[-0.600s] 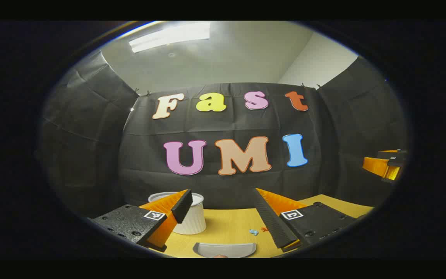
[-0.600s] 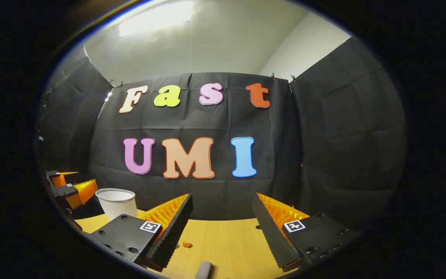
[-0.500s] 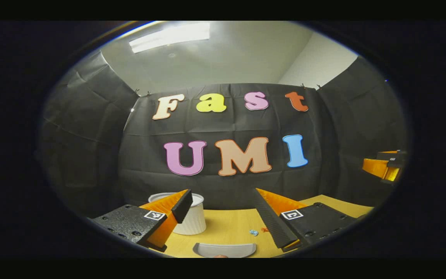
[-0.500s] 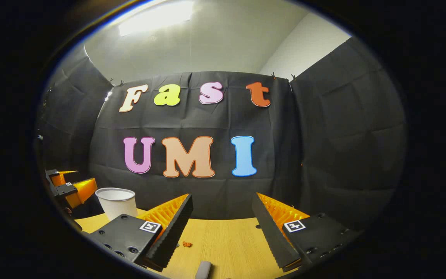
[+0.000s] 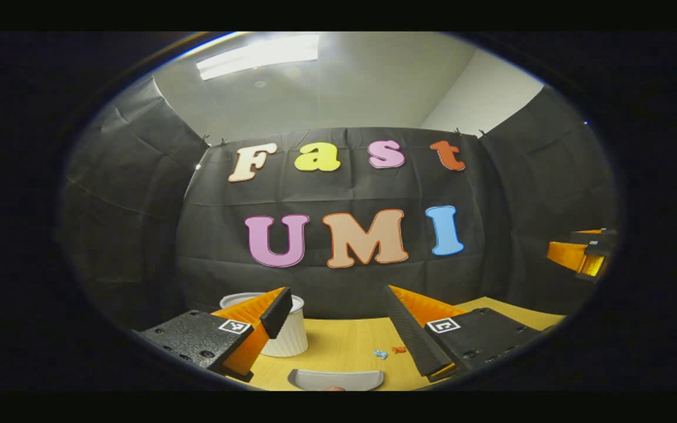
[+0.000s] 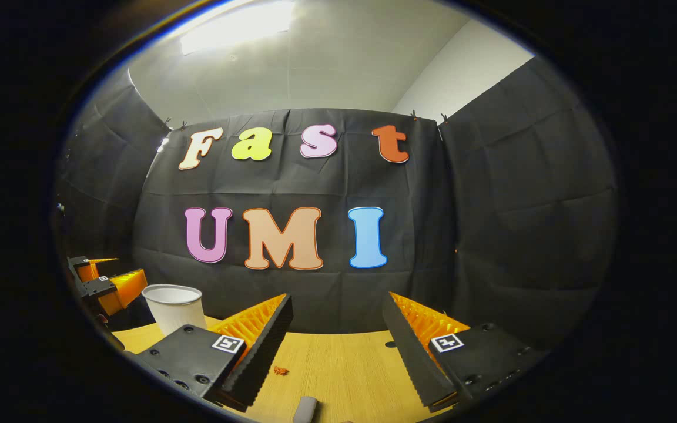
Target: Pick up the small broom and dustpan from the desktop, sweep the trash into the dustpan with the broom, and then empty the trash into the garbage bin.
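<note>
Dustpan (image 5: 336, 379) at desk's (image 5: 338, 343) near edge, untouched; views barely shifted since 0.5 s ago. Left gripper (image 5: 338, 320) and right gripper (image 6: 336, 335) both spread, empty. Pickup pending.

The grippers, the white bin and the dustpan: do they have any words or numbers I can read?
No words or numbers can be read on them.
Left gripper: square marker, a black-and-white pattern, no letters.
Right gripper: second square marker, the same kind.
White bin: plain.
Dustpan: plain on the part that shows.

White bin (image 5: 284, 336) beside bare desktop (image 5: 344, 346)
</note>
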Demonstrator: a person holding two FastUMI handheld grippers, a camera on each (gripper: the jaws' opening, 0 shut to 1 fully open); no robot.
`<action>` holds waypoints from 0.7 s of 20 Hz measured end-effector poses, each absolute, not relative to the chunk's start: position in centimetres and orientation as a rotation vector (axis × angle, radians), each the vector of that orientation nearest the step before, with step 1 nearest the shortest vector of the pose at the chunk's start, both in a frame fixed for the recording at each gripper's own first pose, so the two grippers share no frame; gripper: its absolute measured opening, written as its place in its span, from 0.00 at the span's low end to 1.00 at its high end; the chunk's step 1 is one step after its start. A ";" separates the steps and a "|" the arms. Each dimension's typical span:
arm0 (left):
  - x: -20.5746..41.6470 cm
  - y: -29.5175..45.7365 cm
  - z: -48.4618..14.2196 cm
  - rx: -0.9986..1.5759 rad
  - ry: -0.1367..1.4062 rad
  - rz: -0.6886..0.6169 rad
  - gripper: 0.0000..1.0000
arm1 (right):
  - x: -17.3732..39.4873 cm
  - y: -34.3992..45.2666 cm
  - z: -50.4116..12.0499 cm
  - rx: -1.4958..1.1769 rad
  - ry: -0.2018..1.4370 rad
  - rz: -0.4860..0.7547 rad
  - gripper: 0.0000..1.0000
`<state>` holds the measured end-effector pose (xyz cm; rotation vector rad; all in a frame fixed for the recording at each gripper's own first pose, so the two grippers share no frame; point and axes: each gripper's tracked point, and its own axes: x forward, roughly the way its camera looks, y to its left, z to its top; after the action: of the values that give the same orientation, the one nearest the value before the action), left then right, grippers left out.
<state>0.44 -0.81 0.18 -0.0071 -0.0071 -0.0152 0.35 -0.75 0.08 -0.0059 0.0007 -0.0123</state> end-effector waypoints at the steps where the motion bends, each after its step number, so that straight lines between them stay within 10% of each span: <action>1: 0.5 -0.8 0.2 -0.006 -0.006 -0.015 0.93 | 0.4 -0.7 -0.1 -0.006 0.003 -0.011 0.99; 14: 0.4 -0.5 0.1 -0.002 -0.002 -0.001 0.92 | 0.6 -0.4 -0.1 -0.003 0.006 -0.003 0.99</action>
<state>0.38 -0.47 0.05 -0.0018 -0.0019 -0.0012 0.61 -0.37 -0.13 -0.0034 0.0056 -0.0025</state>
